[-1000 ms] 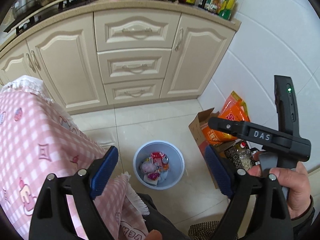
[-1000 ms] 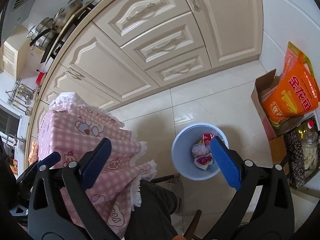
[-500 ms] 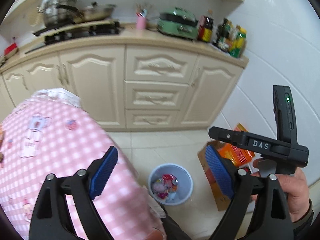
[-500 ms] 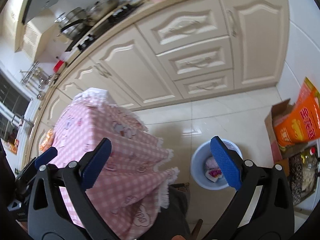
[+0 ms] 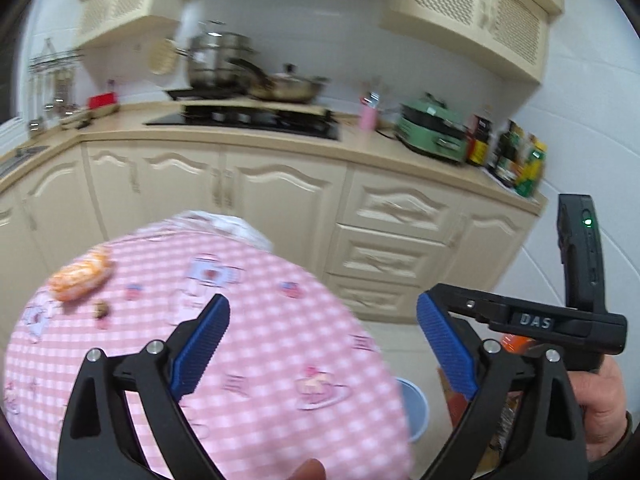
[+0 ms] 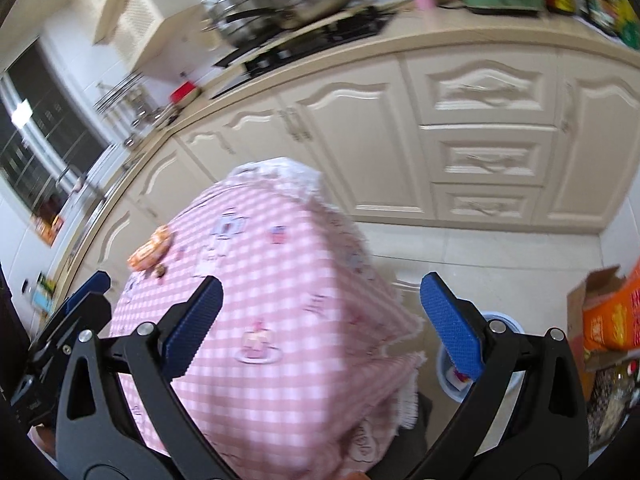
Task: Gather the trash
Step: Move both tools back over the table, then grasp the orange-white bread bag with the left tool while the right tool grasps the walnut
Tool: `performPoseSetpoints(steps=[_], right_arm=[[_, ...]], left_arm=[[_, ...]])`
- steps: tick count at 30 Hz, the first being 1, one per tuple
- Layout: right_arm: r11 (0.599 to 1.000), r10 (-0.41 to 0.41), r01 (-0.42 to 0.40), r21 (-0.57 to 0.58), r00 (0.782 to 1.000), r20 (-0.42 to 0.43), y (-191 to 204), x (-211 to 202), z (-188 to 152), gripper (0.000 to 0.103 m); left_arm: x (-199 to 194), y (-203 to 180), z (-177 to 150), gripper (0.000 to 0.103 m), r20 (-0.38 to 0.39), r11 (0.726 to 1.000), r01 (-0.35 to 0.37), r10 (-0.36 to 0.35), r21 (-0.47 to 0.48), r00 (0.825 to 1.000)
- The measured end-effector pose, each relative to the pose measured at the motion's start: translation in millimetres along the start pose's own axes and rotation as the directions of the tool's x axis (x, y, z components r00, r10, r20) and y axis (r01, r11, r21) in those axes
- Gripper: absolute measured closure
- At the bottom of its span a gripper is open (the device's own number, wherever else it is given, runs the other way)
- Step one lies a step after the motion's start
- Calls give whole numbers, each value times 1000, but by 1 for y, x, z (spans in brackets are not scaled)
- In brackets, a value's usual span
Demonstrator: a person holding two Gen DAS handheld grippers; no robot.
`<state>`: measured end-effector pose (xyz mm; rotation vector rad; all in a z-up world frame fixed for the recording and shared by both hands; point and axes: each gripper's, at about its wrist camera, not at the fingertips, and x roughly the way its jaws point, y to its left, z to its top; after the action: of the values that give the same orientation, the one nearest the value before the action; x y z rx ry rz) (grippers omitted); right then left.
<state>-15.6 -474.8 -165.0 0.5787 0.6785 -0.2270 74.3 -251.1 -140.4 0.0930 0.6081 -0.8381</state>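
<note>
Both tongs stand wide apart with nothing between their blue ribbed pads. Left gripper (image 5: 322, 346) hangs over the near edge of the table with the pink-and-white checked cloth (image 5: 256, 364), and its jaws have just been opening further, still empty. Right gripper (image 6: 320, 322) is spread just as wide above the same cloth, gripping nothing; in the left wrist view it shows at the right edge, held in a person's right hand (image 5: 604, 404).

On the far left part of the cloth lies an orange crinkled snack wrapper (image 5: 80, 276), and just beside it, nearer the camera, a small brown scrap (image 5: 101, 309); both are well apart from either pair of pads.

A pale blue round plastic bin (image 6: 454, 380) stands on the tiled floor below the table's right edge, partly hidden by the cloth and the right pad, with colourful wrappers inside it. To its right sits a brown cardboard box (image 6: 596, 292) holding an orange bag (image 6: 612, 316). Cream kitchen cabinets (image 5: 280, 200) run behind the table.
</note>
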Motion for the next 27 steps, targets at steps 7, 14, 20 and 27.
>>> performPoseSetpoints(steps=[7, 14, 20, 27], right_arm=[[989, 66, -71, -131, 997, -41, 80, 34, 4, 6], [960, 99, -125, -250, 989, -114, 157, 97, 3, 6], [937, 92, -150, -317, 978, -189, 198, 160, -5, 6], [893, 91, -199, -405, 958, -271, 245, 231, -19, 6]], left_arm=[[-31, 83, -5, 9, 55, 982, -145, 152, -117, 987], [-40, 171, -21, 9, 25, 935, -284, 295, -215, 955], [-29, 239, -36, 9, -33, 884, -413, 417, -219, 909], [2, 289, -43, 9, -100, 859, -490, 480, -148, 871]])
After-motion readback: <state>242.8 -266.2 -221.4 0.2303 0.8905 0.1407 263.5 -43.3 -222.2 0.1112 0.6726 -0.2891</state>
